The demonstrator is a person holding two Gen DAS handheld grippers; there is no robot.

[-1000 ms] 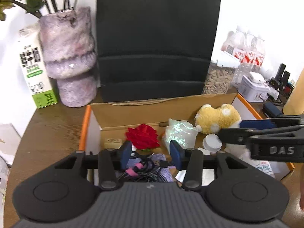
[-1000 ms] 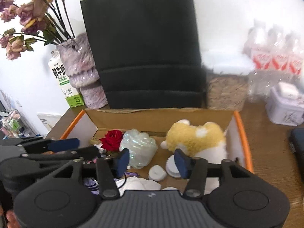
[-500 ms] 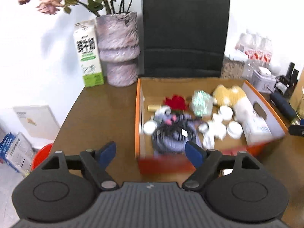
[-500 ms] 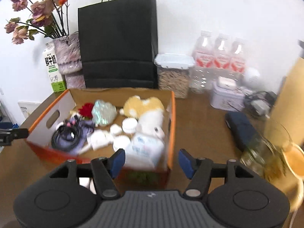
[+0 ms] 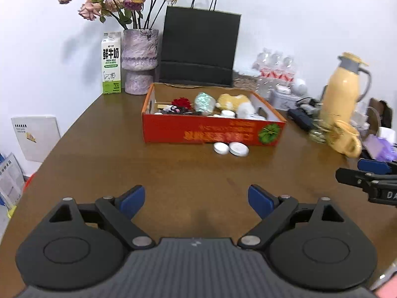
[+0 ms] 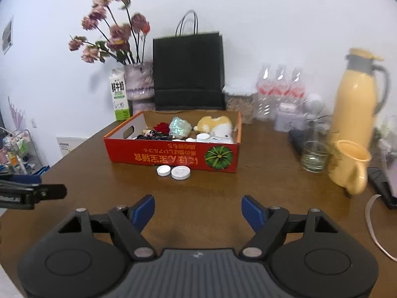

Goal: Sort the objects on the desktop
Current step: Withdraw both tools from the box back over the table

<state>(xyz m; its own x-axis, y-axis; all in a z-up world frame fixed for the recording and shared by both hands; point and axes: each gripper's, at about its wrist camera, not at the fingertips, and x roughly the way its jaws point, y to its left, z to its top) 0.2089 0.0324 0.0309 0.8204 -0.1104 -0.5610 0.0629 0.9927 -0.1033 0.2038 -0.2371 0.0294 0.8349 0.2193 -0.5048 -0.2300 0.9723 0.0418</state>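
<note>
An orange cardboard box (image 5: 211, 131) (image 6: 171, 155) stands mid-table, holding a red rose (image 5: 181, 102), a shiny plastic bag (image 5: 204, 101), a yellow plush toy (image 5: 232, 99), black cables and white jars. Two white round lids (image 5: 230, 148) (image 6: 173, 171) lie on the table just in front of the box. My left gripper (image 5: 196, 202) is open and empty, low over the near table. My right gripper (image 6: 198, 211) is open and empty, also well short of the box. Each gripper shows at the edge of the other's view.
Behind the box stand a black paper bag (image 5: 198, 49), a purple vase with dried roses (image 5: 140, 62) and a milk carton (image 5: 111, 63). At the right are a yellow thermos (image 6: 357, 94), a yellow mug (image 6: 351, 166), a glass jar (image 6: 314, 156), water bottles (image 6: 280, 89).
Both grippers have pulled back from over the box to the near table and opened wide. The whole box and two lids in front of it now show.
</note>
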